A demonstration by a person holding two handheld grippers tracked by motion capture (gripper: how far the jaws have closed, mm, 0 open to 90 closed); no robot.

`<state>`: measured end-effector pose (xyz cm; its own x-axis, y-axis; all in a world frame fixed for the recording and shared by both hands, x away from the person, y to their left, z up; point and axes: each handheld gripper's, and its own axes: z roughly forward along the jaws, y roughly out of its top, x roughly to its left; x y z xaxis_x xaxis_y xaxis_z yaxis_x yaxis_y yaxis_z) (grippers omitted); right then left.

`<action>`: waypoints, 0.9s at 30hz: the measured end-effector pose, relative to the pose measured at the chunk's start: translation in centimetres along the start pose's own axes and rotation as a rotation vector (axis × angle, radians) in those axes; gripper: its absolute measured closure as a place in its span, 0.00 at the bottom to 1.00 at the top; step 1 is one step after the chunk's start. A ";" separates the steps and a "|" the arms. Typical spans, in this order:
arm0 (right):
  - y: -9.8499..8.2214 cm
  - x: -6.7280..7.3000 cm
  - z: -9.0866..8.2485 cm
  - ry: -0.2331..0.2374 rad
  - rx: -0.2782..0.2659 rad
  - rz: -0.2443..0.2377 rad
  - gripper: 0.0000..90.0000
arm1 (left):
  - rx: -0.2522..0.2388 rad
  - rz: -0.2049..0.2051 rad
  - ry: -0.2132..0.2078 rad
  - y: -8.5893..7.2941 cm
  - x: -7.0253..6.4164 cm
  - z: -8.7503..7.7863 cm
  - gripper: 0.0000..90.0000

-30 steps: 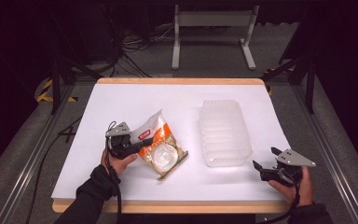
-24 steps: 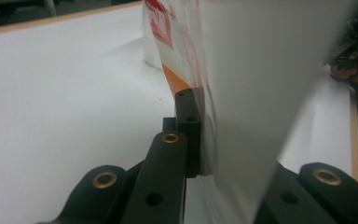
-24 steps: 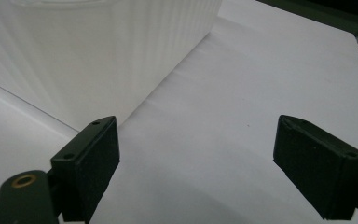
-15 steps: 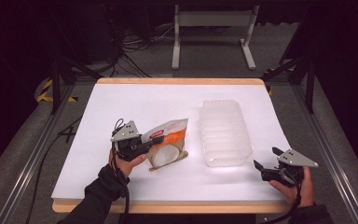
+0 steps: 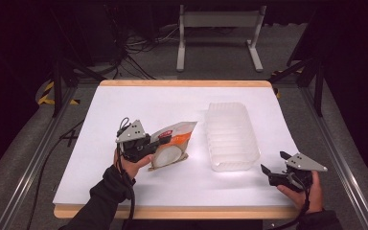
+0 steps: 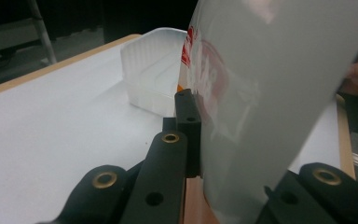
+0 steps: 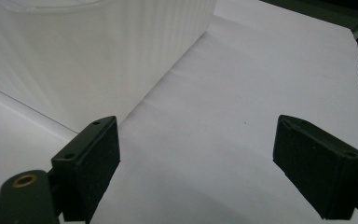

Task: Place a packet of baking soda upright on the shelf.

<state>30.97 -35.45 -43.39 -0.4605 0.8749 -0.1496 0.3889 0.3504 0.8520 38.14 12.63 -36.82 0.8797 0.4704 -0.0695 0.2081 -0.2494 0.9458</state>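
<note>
A clear-windowed snack bag (image 5: 173, 143) with red and orange print is raised on edge over the white table (image 5: 143, 108), left of centre. My left gripper (image 5: 165, 140) is shut on the bag's left side. In the left gripper view the bag (image 6: 265, 88) stands right against the left jaw and hides the right pad. A translucent ribbed plastic container (image 5: 232, 135) stands empty to the bag's right, a small gap away. My right gripper (image 5: 273, 161) rests open at the table's near right, just off the container's near corner. The right gripper view shows its jaws (image 7: 214, 172) wide apart over bare table.
The container's wall (image 7: 88, 56) rises close on the left of the right gripper view. The container (image 6: 151, 70) also shows beyond the bag in the left gripper view. A wooden table edge (image 5: 182, 212) runs along the front. Metal stand legs (image 5: 218, 38) and cables lie on the floor behind.
My left gripper has turned and shifted slightly right, swinging the bag so its top points toward the container. The right gripper has stayed put.
</note>
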 end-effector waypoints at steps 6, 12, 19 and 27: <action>-0.1 -0.1 0.0 -0.001 0.001 0.004 0.17 | -0.005 -0.005 -0.003 0.8 -0.2 0.5 1.00; 0.0 -0.1 -0.1 -0.002 -0.003 0.005 0.17 | -0.040 0.001 -0.013 2.2 -0.4 1.1 1.00; -0.1 -0.2 -0.1 -0.007 -0.004 0.011 0.17 | -0.077 0.014 -0.032 4.2 -0.5 2.1 1.00; -0.1 -0.3 -0.1 -0.003 -0.006 0.014 0.17 | -0.111 0.040 -0.072 6.3 -1.3 3.4 1.00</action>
<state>30.98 -35.77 -43.43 -0.4529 0.8806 -0.1394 0.3900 0.3362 0.8572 39.76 7.60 -31.80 0.9154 0.3994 -0.0502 0.1274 -0.1692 0.9773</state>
